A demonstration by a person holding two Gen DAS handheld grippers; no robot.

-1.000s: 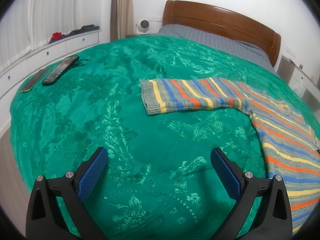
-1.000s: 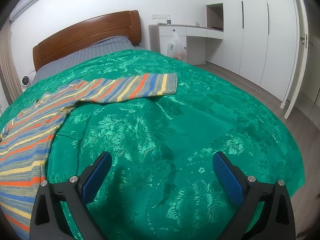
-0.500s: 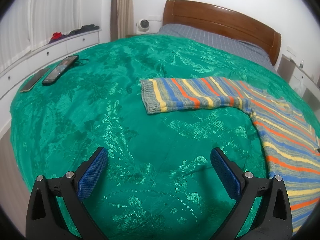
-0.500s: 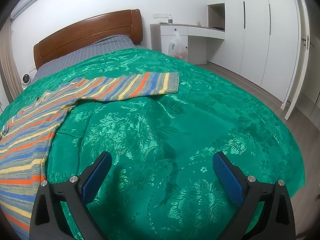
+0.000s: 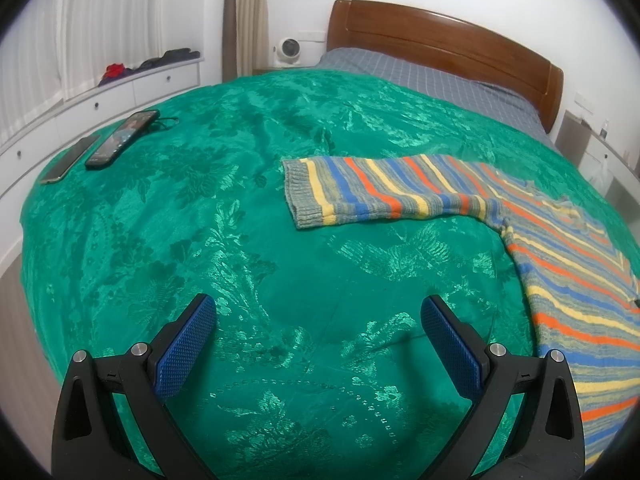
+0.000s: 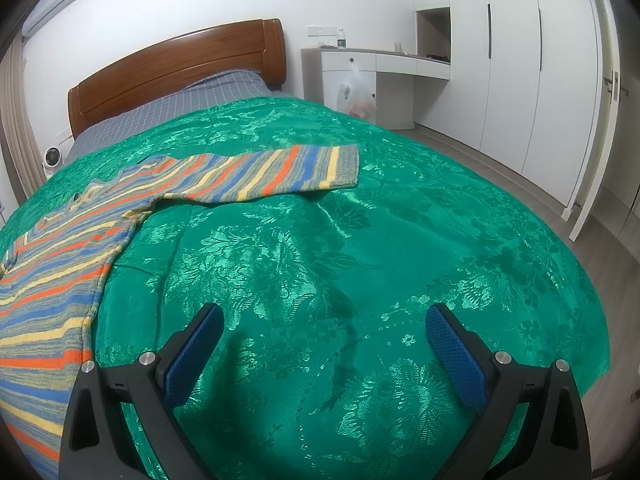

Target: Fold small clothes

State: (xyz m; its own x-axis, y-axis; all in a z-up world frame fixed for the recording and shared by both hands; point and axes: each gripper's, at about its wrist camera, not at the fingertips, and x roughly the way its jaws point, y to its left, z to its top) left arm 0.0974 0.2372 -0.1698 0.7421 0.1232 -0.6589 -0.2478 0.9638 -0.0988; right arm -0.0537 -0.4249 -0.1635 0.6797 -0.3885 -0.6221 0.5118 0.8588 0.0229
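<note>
A small striped sweater (image 5: 568, 264) in blue, orange, yellow and grey lies flat on the green bedspread (image 5: 240, 240). Its one sleeve (image 5: 380, 192) stretches left in the left wrist view, the body at the right edge. In the right wrist view the sweater (image 6: 60, 280) is at the left and its other sleeve (image 6: 280, 172) reaches right. My left gripper (image 5: 318, 312) is open and empty above bare bedspread, short of the sleeve. My right gripper (image 6: 324, 320) is open and empty, to the right of the sweater body.
Two phones (image 5: 120, 140) lie on the bedspread's far left. White drawers (image 5: 120, 92) run along the left wall. A wooden headboard (image 5: 440, 40) is at the back. A desk (image 6: 380, 72), a hanging bag (image 6: 356, 96) and wardrobes (image 6: 520, 60) stand on the right.
Both views have shifted very slightly; the sweater sits a touch lower and closer in the right wrist view. Both grippers stay open and empty.
</note>
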